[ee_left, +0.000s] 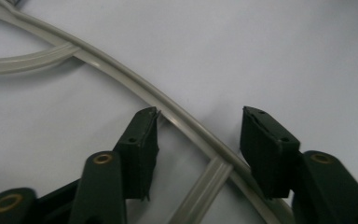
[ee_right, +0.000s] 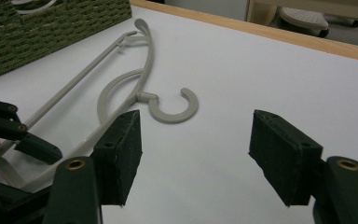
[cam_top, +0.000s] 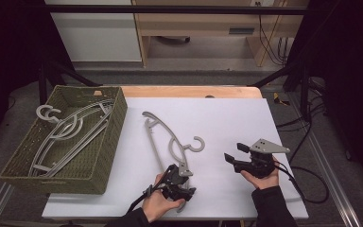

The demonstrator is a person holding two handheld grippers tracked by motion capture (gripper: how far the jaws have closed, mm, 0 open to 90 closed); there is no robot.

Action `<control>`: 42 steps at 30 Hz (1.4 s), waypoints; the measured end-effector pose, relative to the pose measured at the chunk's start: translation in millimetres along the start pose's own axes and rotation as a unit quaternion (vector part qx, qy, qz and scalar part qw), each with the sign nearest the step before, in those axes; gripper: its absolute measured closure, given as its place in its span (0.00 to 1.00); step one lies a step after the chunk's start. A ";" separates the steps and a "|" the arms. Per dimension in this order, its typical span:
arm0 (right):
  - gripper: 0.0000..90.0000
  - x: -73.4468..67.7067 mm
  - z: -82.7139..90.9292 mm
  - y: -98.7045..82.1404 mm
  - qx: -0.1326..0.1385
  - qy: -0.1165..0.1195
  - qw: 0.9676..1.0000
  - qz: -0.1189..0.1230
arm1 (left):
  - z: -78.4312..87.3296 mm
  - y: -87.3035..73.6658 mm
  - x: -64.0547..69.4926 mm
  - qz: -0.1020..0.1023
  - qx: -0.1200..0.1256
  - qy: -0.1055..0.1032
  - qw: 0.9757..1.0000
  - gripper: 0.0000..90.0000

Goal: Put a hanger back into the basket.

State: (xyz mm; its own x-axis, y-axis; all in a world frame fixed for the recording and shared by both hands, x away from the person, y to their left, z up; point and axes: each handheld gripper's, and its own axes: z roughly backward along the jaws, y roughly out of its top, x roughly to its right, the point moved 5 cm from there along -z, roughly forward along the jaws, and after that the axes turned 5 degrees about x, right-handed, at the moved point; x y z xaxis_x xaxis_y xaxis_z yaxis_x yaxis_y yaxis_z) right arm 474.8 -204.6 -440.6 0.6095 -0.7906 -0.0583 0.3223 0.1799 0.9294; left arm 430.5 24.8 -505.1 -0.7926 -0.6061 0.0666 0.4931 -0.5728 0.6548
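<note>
I judge this the grasp step: my left gripper (cam_top: 178,182) is set over the near end of the grey hanger (cam_top: 163,137), which lies flat on the white table (cam_top: 246,118). Its jaws straddle the hanger's curved arm, half closed, one pad touching the rail and the other apart, so nothing looks clamped yet, though the close view is tight. Next I need to finish closing and lift. My right gripper (cam_top: 246,158) hovers beside it, jaws wide, empty. Farther left, the woven basket (cam_top: 108,142) already holds other hangers (cam_top: 68,130).
</note>
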 end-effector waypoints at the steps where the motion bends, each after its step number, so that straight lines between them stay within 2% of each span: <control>1: 0.38 0.1 0.5 0.1 -0.001 -0.001 1.000 0.000 | 2.7 -2.3 -1.2 0.001 -0.003 -0.006 1.000 0.54; 2: 0.38 0.1 0.7 0.1 0.000 -0.001 1.000 0.000 | 2.7 -2.3 -1.2 0.001 -0.003 -0.006 1.000 0.55; 3: 0.38 0.1 0.9 0.2 0.000 0.000 1.000 0.000 | 13.0 -11.1 -8.0 0.003 -0.017 -0.017 1.000 0.57; 6: 0.38 0.0 0.2 -0.2 -0.001 -0.001 1.000 0.000 | 33.1 -29.6 -26.4 0.017 -0.030 -0.029 0.999 0.64; 9: 0.38 -0.5 -1.1 -1.2 -0.005 0.000 1.000 0.001 | 51.3 -47.4 -44.3 0.030 -0.039 -0.025 0.998 0.72; 13: 0.38 -0.8 -2.1 -1.9 -0.006 -0.002 1.000 -0.001 | 71.3 -66.8 -61.9 0.025 -0.053 -0.014 0.998 0.76; 17: 0.38 -0.8 -2.6 -2.4 -0.008 -0.001 1.000 0.002 | 81.5 -76.3 -70.2 0.013 -0.058 -0.010 0.998 0.79; 18: 0.38 -0.6 -2.6 -2.4 -0.008 -0.001 1.000 0.003 | 83.0 -77.4 -71.5 0.005 -0.059 -0.010 0.998 0.79; 21: 0.38 -0.5 -2.0 -2.1 -0.006 0.001 1.000 0.005 | 86.0 -80.4 -76.1 -0.006 -0.060 -0.024 0.998 0.80; 23: 0.38 -0.7 -1.5 -2.1 -0.007 0.001 1.000 0.002 | 87.4 -80.4 -78.0 -0.013 -0.056 -0.025 0.998 0.81; 26: 0.38 -0.4 -2.0 -2.1 -0.006 0.001 1.000 0.004 | 86.6 -78.0 -80.7 -0.013 -0.046 -0.012 0.999 0.84; 27: 0.38 -0.6 -2.3 -2.2 -0.006 0.002 1.000 0.004 | 85.8 -77.5 -81.1 -0.010 -0.045 -0.014 0.999 0.83; 31: 0.38 -0.4 -2.0 -1.9 -0.005 0.002 1.000 0.003 | 78.8 -74.2 -80.6 0.009 -0.049 -0.010 0.999 0.75; 33: 0.38 -0.5 -1.7 -1.7 -0.005 0.002 1.000 0.002 | 74.9 -70.1 -79.2 0.016 -0.051 0.005 0.999 0.69; 35: 0.38 -0.6 -1.9 -1.9 -0.006 0.003 1.000 0.002 | 70.5 -65.4 -75.6 0.028 -0.057 0.020 0.998 0.68; 37: 0.38 -0.8 -1.8 -1.8 -0.006 0.004 1.000 0.002 | 68.6 -62.9 -74.7 0.033 -0.071 0.050 0.996 0.74; 39: 0.38 -0.7 -1.4 -1.5 -0.005 0.003 1.000 0.000 | 67.9 -60.8 -74.7 0.042 -0.083 0.067 0.993 0.80; 42: 0.38 -0.6 -0.3 -0.9 -0.003 0.004 1.000 0.000 | 68.1 -60.8 -75.4 0.042 -0.081 0.070 0.993 0.87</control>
State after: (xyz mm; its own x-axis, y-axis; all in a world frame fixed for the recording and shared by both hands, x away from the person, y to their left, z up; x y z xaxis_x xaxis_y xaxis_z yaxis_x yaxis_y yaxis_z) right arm 474.3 -204.1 -441.5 0.6155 -0.7857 -0.0618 0.3269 0.1831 0.9272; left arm 435.8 142.9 -498.6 -0.6938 -0.7201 0.0039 0.6162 -0.5909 0.5206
